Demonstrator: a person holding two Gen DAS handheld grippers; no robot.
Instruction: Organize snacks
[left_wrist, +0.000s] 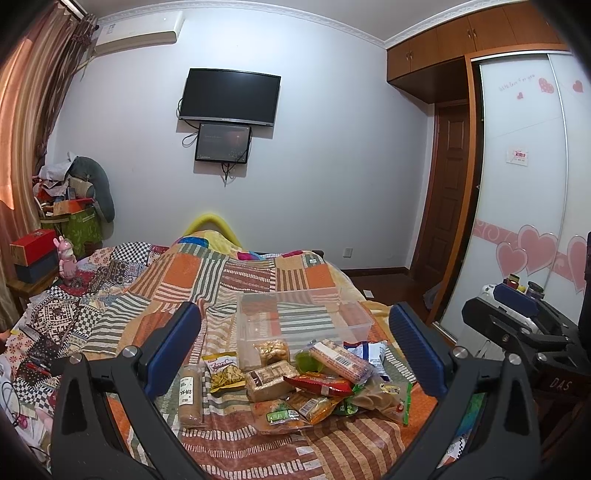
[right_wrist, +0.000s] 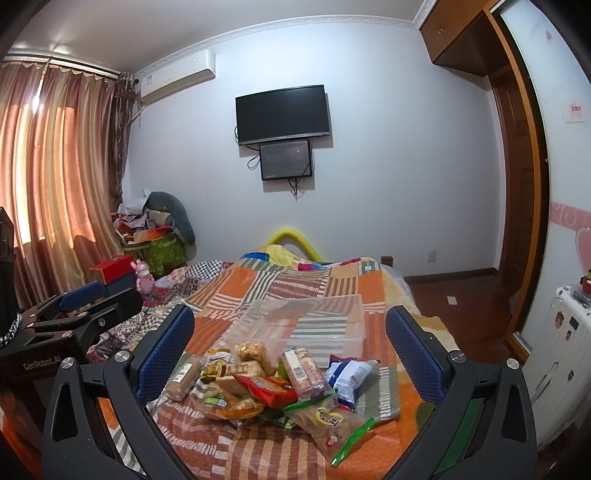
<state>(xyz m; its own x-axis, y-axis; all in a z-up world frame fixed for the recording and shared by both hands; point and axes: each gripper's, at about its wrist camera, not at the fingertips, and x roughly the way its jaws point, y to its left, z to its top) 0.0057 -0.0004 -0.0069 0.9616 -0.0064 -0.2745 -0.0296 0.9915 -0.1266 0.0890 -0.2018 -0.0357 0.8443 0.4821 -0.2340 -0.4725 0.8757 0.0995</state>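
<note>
A pile of packaged snacks (left_wrist: 295, 384) lies on the patchwork bedspread, also in the right wrist view (right_wrist: 273, 387). It includes a long cracker roll (left_wrist: 341, 362), a red bag (left_wrist: 319, 384), a blue bag (left_wrist: 369, 352) and a brown roll (left_wrist: 191, 395). A clear plastic bin (left_wrist: 306, 317) stands empty just behind the pile, also in the right wrist view (right_wrist: 306, 325). My left gripper (left_wrist: 295, 350) is open above the pile, holding nothing. My right gripper (right_wrist: 291, 354) is open too, empty, and shows at the right of the left wrist view (left_wrist: 517, 317).
The bedspread (left_wrist: 236, 280) covers a bed running to the far wall with a TV (left_wrist: 229, 96). Boxes and a pink toy (left_wrist: 66, 258) sit at the left. A wardrobe (left_wrist: 517, 184) and a white suitcase (right_wrist: 569, 350) stand at the right.
</note>
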